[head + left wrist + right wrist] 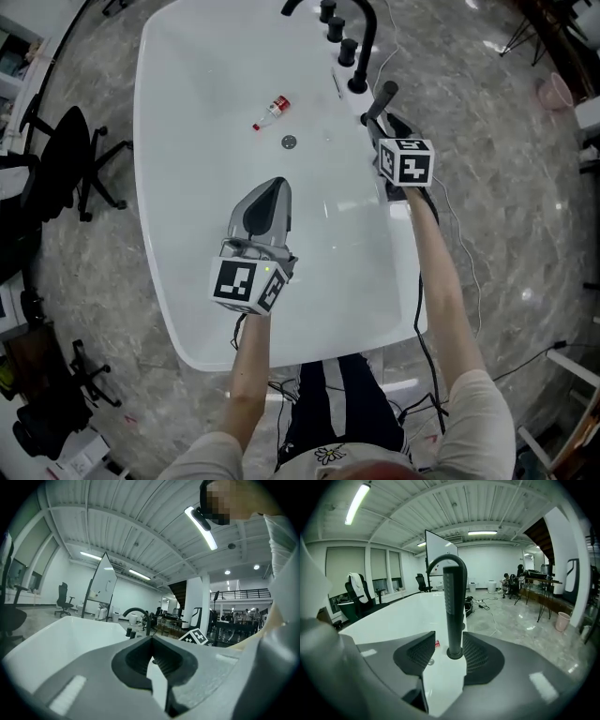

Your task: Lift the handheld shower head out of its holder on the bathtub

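Note:
The black handheld shower head stands upright in its holder on the right rim of the white bathtub. My right gripper is right at it, jaws open. In the right gripper view the ribbed black shower head rises between the two pads, and its round holder sits on the rim just past them. Narrow gaps show on both sides, so the pads do not press on it. My left gripper hangs over the middle of the tub, its tips closed together, holding nothing.
A black arched faucet with knobs stands on the rim beyond the shower head. A small red-and-white bottle and the drain lie in the tub. An office chair stands left; cables trail on the right floor.

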### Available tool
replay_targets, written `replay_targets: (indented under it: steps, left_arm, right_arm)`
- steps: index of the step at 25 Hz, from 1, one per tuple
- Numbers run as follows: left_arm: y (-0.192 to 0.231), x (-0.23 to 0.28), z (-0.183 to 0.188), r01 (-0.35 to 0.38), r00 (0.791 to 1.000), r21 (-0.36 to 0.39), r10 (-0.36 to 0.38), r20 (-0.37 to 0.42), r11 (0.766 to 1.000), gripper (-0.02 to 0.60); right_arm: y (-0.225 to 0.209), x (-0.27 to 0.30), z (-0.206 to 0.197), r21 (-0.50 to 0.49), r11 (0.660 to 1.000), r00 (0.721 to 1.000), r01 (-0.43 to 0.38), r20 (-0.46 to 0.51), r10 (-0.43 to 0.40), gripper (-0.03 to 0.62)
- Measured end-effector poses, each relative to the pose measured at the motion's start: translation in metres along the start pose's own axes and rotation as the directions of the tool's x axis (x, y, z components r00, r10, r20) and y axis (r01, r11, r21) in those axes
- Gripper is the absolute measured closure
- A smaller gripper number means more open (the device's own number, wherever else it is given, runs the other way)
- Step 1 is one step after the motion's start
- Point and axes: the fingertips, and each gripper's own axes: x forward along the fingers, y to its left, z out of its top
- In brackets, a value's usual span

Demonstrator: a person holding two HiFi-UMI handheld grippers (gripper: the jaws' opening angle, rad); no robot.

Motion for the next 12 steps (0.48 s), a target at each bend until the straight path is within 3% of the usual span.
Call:
replay_targets:
  steps: [4, 9, 12]
  left_arm:
    - [0.015, 0.003, -0.021, -0.023, 1.000, 0.003, 0.023, -0.016, 1.000, 0.581]
    - [0.029, 0.006, -0.042, -0.045, 0.999, -0.015, 0.045, -0.013, 0.999, 0.581]
    - [0.029, 0.007, -0.047, -0.050, 0.999, -0.014, 0.050, -0.023, 0.999, 0.581]
  right_arm:
    - [-0.011, 0.026, -0.008, -0.034, 0.999, 0.999, 0.035, -0.011, -0.035, 0.404]
    - [-0.011, 0.051, -0.014, -0.004, 1.000, 1.000, 0.015, -0.017, -0.015, 0.405]
    - [-0.016, 0.061, -0.020, 0.022, 0.999, 0.999, 0.033, -0.013, -0.033, 0.439]
